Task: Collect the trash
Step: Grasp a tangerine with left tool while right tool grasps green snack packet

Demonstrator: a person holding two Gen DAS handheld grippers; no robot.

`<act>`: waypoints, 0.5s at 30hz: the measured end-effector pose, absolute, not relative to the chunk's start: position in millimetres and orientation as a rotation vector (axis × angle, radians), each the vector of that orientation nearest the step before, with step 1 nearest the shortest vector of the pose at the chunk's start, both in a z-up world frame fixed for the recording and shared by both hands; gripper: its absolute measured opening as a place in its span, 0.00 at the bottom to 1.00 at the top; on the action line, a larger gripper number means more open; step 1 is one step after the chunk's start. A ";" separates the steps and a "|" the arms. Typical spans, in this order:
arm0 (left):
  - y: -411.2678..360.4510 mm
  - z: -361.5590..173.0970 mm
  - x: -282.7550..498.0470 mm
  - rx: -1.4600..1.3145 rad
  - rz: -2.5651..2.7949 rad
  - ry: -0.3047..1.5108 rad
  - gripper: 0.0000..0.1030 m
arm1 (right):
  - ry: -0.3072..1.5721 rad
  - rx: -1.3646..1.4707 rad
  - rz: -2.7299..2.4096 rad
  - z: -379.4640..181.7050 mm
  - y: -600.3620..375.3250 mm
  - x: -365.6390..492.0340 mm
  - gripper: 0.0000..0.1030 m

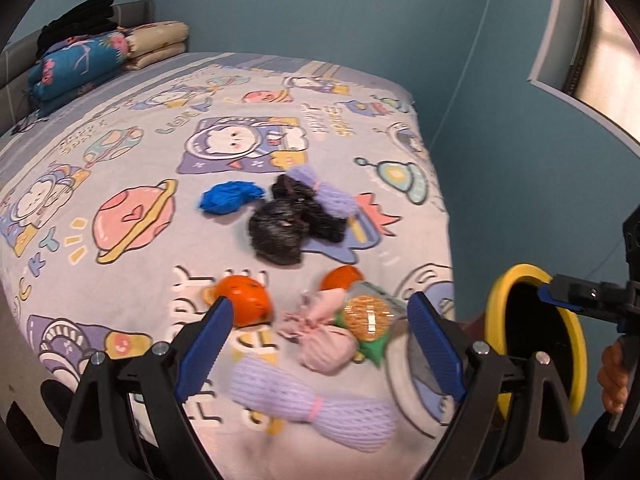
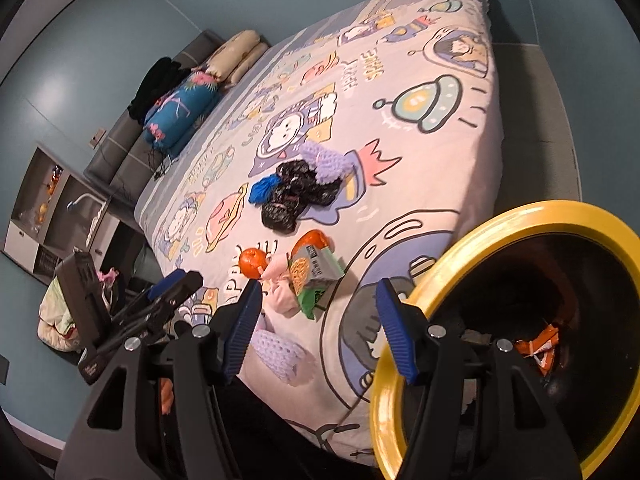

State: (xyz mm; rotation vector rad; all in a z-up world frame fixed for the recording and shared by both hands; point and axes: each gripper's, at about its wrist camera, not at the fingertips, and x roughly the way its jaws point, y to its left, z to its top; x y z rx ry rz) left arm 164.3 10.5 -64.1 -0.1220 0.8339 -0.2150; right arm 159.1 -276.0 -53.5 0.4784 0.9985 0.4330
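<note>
- Lying scattered on the bed (image 1: 120,152), the trash sits in two loose groups: a near cluster by the bed's edge and a farther heap towards the middle.
- Near cluster: a snack packet (image 1: 370,316) with a green edge leans over a pink knotted bag (image 1: 326,346); two orange balls (image 1: 246,300) flank them, and a purple foam net sleeve (image 1: 316,408) lies closest to the camera.
- Farther heap: crumpled black bags (image 1: 280,232), a blue wad (image 1: 230,196) touching them on one side, and a second purple net (image 1: 324,192) draped over the back.
- The left gripper (image 1: 320,344) hovers over the near cluster with its jaws spread wide and nothing between them; the pink bag and packet fall inside that gap, so one of them is probably the next pick.
- The right gripper (image 2: 320,328) is seen from the left wrist view clamped on the rim of the yellow-rimmed bin (image 2: 404,316), one jaw inside and one outside.
- My reading is that the bin is tipped with its mouth towards the bed and held just beside the edge so items travel only a short way.
- Inside the bin the dark interior shows an orange crumpled wrapper (image 2: 538,350) near the bottom; anything else in there is too dim to make out.
- Folded bedding (image 1: 76,64) is stacked at the head of the bed, well apart from the trash.
</note>
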 end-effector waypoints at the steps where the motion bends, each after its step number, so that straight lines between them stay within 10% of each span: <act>1: 14.3 -66.5 166.3 -0.123 -0.206 0.839 0.83 | 1.006 0.473 0.439 -55.1 -271.6 160.4 0.54; 15: 50.7 -104.4 188.8 -0.165 -0.122 0.918 0.83 | 1.084 0.404 0.479 -73.8 -225.1 183.1 0.54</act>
